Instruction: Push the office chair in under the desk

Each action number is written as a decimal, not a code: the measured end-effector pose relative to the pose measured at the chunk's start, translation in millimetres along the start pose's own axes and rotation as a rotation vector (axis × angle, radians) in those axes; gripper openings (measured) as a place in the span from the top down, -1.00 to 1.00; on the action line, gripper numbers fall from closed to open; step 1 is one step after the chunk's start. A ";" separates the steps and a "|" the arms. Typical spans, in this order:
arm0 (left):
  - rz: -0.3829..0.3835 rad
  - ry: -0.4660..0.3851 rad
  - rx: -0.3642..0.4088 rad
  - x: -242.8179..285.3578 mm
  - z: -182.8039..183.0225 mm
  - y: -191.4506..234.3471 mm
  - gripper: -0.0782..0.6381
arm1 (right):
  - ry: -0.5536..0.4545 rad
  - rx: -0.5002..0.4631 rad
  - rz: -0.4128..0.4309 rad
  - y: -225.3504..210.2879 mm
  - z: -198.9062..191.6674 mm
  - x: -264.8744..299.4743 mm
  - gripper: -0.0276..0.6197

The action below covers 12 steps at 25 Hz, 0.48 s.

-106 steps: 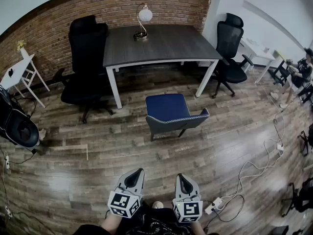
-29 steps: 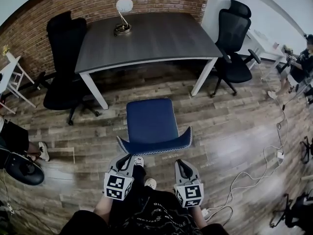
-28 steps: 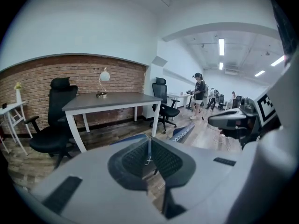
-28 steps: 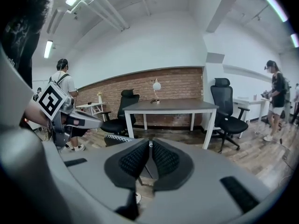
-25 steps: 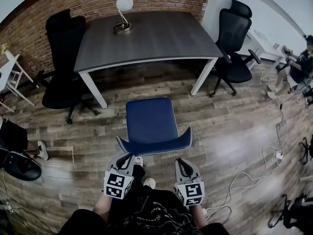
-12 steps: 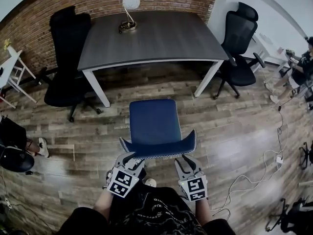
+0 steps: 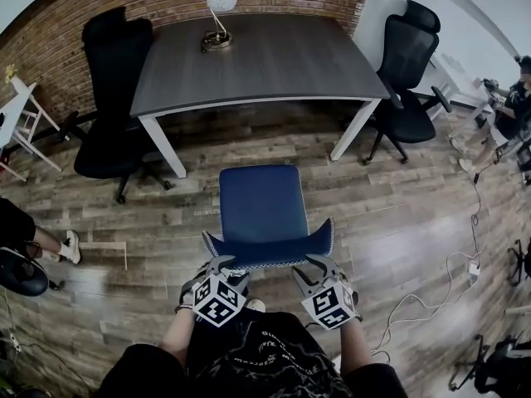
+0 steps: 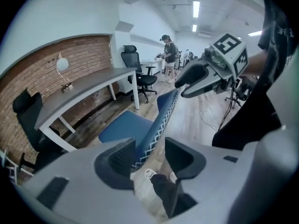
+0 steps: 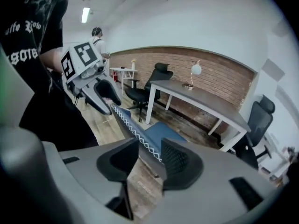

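Observation:
A blue chair (image 7: 257, 206) stands on the wood floor in front of the grey desk (image 7: 257, 56), its backrest toward me. Both grippers sit at the backrest's top edge (image 7: 267, 259). In the head view my left gripper (image 7: 220, 265) is at the edge's left end and my right gripper (image 7: 315, 264) at its right end. Both pairs of jaws have just been opening. In the left gripper view the stitched backrest edge (image 8: 161, 120) runs between the spread jaws of the left gripper (image 8: 149, 155). The right gripper (image 9: 149, 160) straddles the same edge (image 9: 135, 132), and I see no pad pressing on it.
A black office chair (image 7: 116, 98) stands left of the desk and another (image 7: 406, 73) right of it. A lamp (image 7: 217, 7) stands on the desk's far side. Cables (image 7: 431, 280) trail over the floor at right. A person's shoe (image 7: 66, 247) shows at left.
Both grippers have come forward and down from behind the chair to its backrest edge and rolled. Their jaws were shut a second ago and now stand spread around that edge.

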State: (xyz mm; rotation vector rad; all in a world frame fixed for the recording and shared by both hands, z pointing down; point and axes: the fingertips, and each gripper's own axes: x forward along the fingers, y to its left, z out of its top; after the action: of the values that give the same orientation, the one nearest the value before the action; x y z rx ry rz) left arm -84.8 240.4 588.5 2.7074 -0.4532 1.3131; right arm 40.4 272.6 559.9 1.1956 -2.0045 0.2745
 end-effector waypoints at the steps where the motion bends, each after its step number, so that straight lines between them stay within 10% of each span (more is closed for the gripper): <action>1: -0.004 0.014 0.011 1.8 -0.7 0.2 0.22 | 0.021 -0.044 0.009 0.5 -1.4 2.8 0.45; 12: -0.035 0.088 0.155 27.7 0.1 -4.9 0.22 | 0.140 -0.281 0.131 0.3 -12.7 24.4 0.41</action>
State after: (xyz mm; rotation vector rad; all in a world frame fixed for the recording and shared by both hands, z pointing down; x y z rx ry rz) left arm -67.1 238.9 610.3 2.7513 -0.3058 1.5096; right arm 40.2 263.5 585.8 0.8491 -1.9270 0.1301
